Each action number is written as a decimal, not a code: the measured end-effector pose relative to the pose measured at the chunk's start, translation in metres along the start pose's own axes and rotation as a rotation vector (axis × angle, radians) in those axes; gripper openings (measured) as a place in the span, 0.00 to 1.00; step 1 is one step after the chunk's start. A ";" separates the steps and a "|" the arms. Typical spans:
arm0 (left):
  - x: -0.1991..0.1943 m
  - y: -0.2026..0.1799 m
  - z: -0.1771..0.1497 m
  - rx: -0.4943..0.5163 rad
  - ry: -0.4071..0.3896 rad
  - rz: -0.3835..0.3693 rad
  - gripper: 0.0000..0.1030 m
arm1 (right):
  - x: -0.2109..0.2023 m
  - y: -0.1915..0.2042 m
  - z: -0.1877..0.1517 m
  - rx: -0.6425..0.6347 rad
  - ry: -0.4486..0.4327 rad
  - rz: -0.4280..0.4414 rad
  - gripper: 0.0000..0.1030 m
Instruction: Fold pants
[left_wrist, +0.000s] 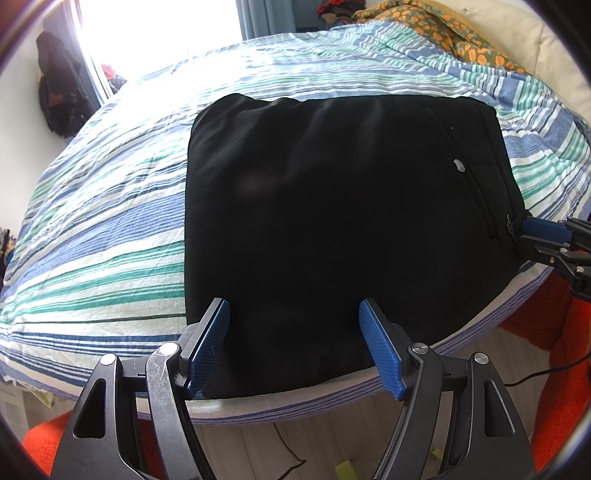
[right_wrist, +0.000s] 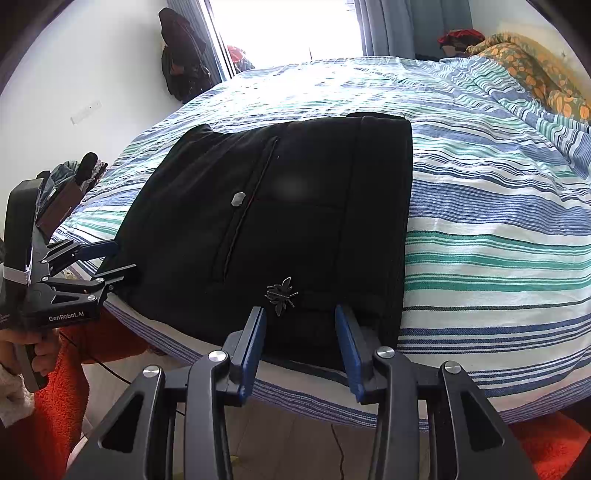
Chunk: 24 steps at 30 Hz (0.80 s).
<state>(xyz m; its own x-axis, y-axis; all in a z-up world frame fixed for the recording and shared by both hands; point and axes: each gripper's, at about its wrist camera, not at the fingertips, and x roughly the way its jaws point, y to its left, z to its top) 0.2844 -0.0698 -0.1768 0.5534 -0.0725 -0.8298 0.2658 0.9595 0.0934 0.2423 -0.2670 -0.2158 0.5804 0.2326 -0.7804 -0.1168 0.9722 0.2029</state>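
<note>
Black pants (left_wrist: 332, 203) lie folded into a flat rectangle on the striped bed cover (left_wrist: 110, 240), close to the bed's near edge. My left gripper (left_wrist: 295, 314) is open, its blue pads wide apart over the pants' near edge with flat cloth between them. In the right wrist view the pants (right_wrist: 295, 221) show a pocket seam and a small spider-shaped ornament (right_wrist: 281, 293). My right gripper (right_wrist: 301, 321) straddles the near edge just below that ornament, jaws apart and not pinching the cloth. Each view shows the other gripper at a corner of the pants: the right gripper (left_wrist: 532, 236) and the left gripper (right_wrist: 114, 258).
The striped cover (right_wrist: 498, 221) spreads far beyond the pants. An orange-patterned blanket (right_wrist: 535, 74) lies at the far right. Dark clothes (right_wrist: 181, 55) hang on the wall by a bright window. An orange rug (right_wrist: 55, 406) and a cable lie on the floor below. A hand (right_wrist: 40, 354) holds the left gripper.
</note>
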 end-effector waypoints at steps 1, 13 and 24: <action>0.000 0.000 0.000 -0.001 -0.001 0.001 0.74 | 0.000 0.000 0.001 0.001 -0.002 0.000 0.39; -0.016 0.032 0.002 -0.142 -0.030 -0.076 0.89 | -0.028 0.000 0.003 0.009 -0.110 0.100 0.75; -0.021 0.072 -0.002 -0.320 -0.058 -0.085 0.93 | -0.045 -0.015 0.000 0.078 -0.178 0.043 0.96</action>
<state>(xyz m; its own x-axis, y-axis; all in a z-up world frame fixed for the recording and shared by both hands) 0.2904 0.0008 -0.1535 0.5862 -0.1621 -0.7938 0.0563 0.9856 -0.1597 0.2175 -0.2919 -0.1836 0.7102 0.2585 -0.6549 -0.0854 0.9549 0.2844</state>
